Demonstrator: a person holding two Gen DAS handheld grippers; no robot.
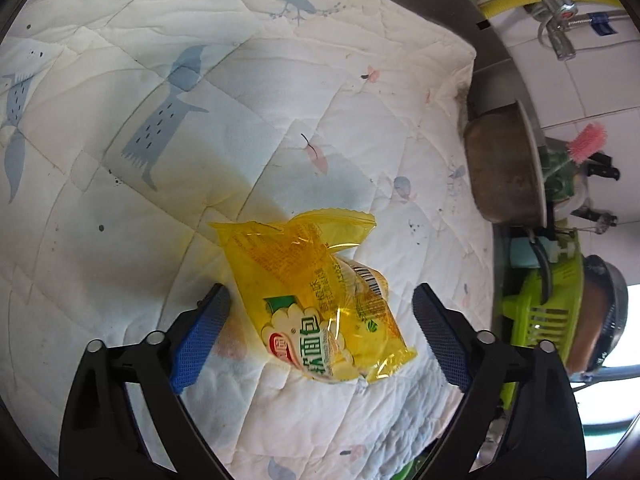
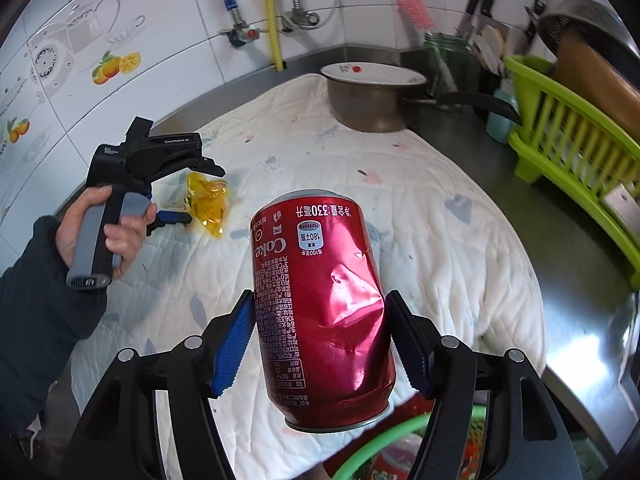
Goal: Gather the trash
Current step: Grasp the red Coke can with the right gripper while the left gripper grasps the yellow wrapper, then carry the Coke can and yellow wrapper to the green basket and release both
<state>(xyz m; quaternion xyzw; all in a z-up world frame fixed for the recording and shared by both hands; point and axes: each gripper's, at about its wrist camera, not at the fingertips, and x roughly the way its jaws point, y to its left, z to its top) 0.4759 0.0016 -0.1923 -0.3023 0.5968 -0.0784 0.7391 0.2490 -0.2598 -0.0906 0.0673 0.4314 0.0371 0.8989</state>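
A yellow bread wrapper lies on the white quilted cloth. My left gripper is open, its blue pads either side of the wrapper and not touching it. In the right wrist view the left gripper and wrapper show at the left. My right gripper is shut on a dented red Coke can, held above the cloth and over a green-rimmed bin at the bottom edge.
A metal pot stands at the cloth's far edge. A lime green dish rack is at the right on the steel counter. Tiled wall with pipes lies behind. The pot and rack also show at the right in the left wrist view.
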